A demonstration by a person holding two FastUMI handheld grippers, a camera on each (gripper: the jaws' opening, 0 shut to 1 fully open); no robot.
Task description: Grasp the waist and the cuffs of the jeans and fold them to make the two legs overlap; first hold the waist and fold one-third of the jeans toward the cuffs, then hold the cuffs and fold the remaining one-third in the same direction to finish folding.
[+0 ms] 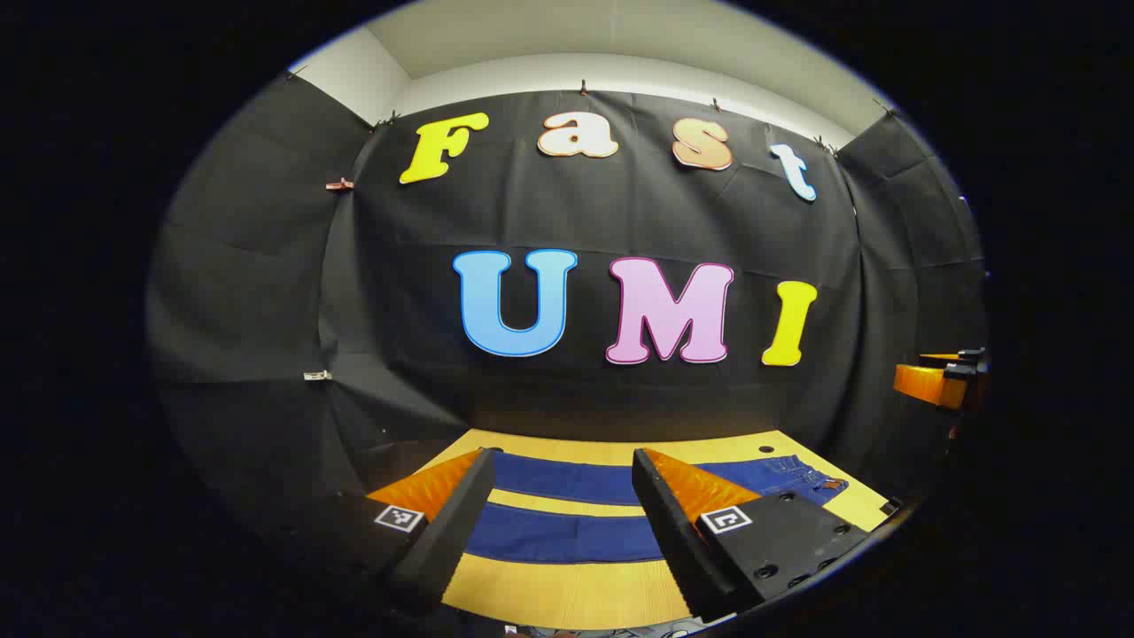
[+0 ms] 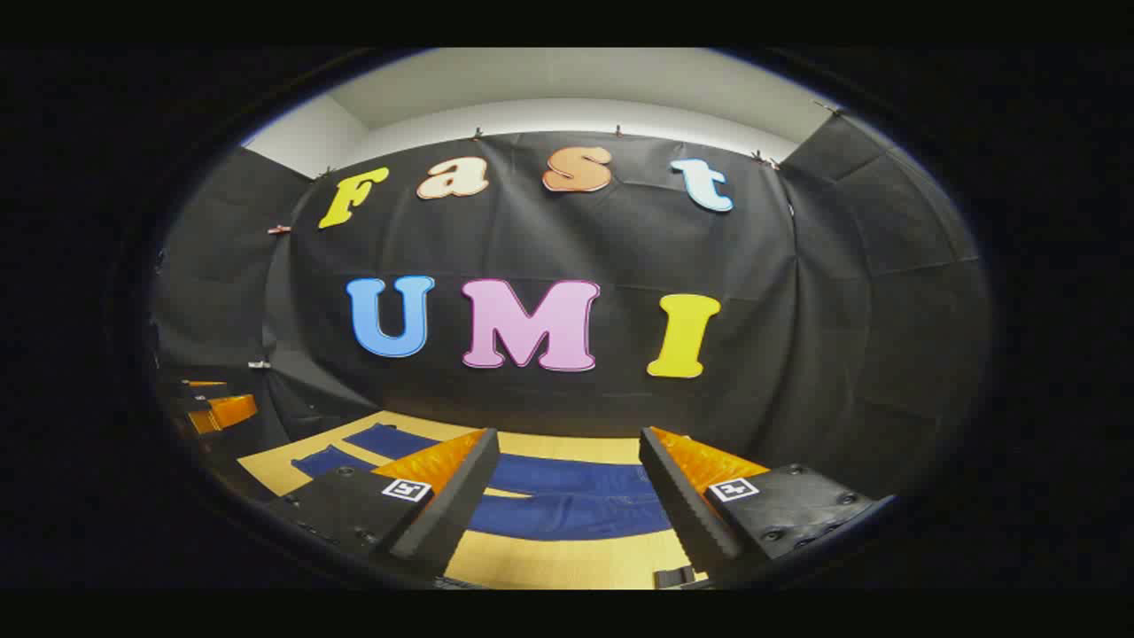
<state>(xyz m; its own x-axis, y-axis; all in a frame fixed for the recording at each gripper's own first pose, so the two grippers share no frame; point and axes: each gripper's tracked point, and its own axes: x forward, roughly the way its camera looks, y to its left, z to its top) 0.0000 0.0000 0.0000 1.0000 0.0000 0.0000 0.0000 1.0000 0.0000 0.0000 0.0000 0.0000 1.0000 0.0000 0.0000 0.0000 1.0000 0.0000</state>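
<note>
Dark blue jeans lie flat on the wooden table, legs spread apart as two stripes. Their waist is at the right in the left gripper view. My left gripper hovers open above the legs, nothing between its fingers. In the right gripper view the jeans run left to right, with the cuffs at the left. My right gripper stands open over the upper part of the jeans, holding nothing.
The black cloth wall stands close behind the table's far edge. The right gripper shows at the right edge of the left gripper view. The left gripper shows at the left of the right gripper view.
</note>
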